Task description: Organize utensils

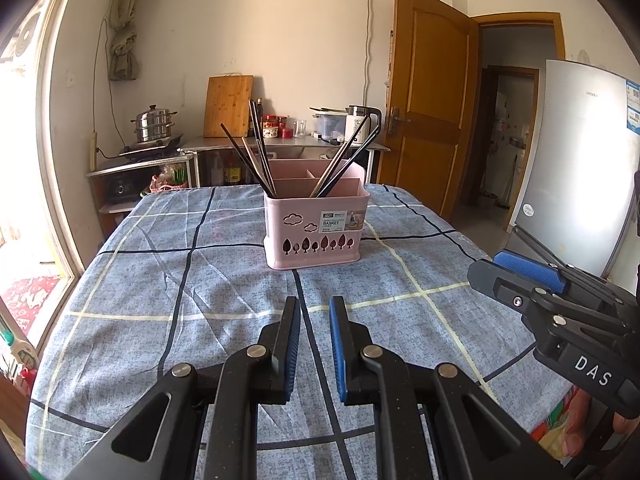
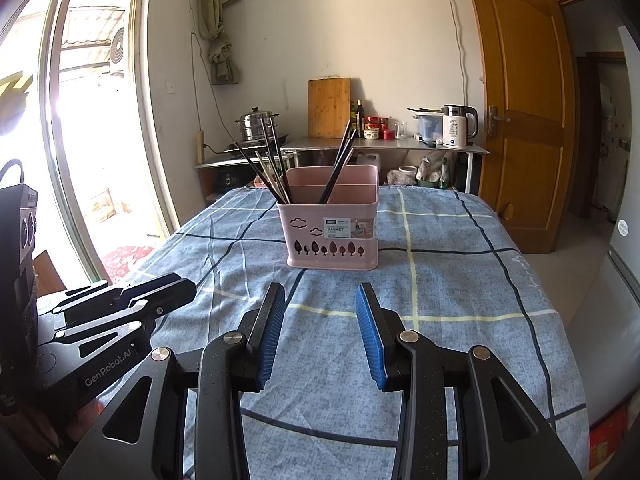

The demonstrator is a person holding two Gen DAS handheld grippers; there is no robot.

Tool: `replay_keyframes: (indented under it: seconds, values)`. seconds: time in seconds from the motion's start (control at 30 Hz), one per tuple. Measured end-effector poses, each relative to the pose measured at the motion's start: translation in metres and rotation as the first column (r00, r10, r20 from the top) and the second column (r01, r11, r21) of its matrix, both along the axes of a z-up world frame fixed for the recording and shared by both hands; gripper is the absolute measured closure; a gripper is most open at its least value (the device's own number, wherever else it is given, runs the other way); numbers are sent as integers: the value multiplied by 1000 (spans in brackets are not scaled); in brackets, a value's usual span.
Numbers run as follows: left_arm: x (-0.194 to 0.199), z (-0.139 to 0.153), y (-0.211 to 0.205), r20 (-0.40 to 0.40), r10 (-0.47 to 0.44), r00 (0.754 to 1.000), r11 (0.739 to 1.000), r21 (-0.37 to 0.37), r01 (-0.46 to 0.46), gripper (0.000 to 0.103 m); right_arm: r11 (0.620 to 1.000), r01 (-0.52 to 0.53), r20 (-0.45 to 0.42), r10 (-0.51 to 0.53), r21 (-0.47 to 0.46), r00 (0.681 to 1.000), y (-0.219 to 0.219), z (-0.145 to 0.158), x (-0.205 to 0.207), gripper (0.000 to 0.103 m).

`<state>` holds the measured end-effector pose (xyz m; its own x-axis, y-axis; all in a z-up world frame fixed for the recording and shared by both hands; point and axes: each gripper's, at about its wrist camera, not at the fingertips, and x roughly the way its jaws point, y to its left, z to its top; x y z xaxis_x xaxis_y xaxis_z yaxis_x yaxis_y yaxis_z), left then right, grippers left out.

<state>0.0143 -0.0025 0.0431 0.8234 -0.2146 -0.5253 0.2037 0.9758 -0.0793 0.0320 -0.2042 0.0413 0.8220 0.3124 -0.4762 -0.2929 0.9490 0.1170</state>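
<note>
A pink utensil basket (image 1: 316, 236) stands in the middle of the table, also in the right wrist view (image 2: 332, 236). Several dark chopsticks (image 1: 256, 160) lean in its left compartment and several more chopsticks (image 1: 344, 160) lean in its right one; both groups also show in the right wrist view (image 2: 272, 172) (image 2: 340, 164). My left gripper (image 1: 315, 312) is open and empty above the cloth in front of the basket. My right gripper (image 2: 320, 300) is open wider and empty, also in front of the basket. Each gripper appears at the edge of the other's view (image 1: 504, 272) (image 2: 176, 284).
The table carries a blue checked cloth (image 1: 200, 280). A counter (image 1: 280, 144) at the back holds a cutting board, jars and a kettle (image 1: 360, 124). A steamer pot (image 1: 154, 124) sits back left. A fridge (image 1: 580, 160) stands right, beside a wooden door (image 1: 428, 92).
</note>
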Motion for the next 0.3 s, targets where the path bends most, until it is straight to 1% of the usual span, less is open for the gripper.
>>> replay_keyframes:
  seconds: [0.3]
  values:
    - [-2,1,-1,10,-4,1000,1000,-1,4,89,1000,0,1,0,-1,1000,0,0,0,65]
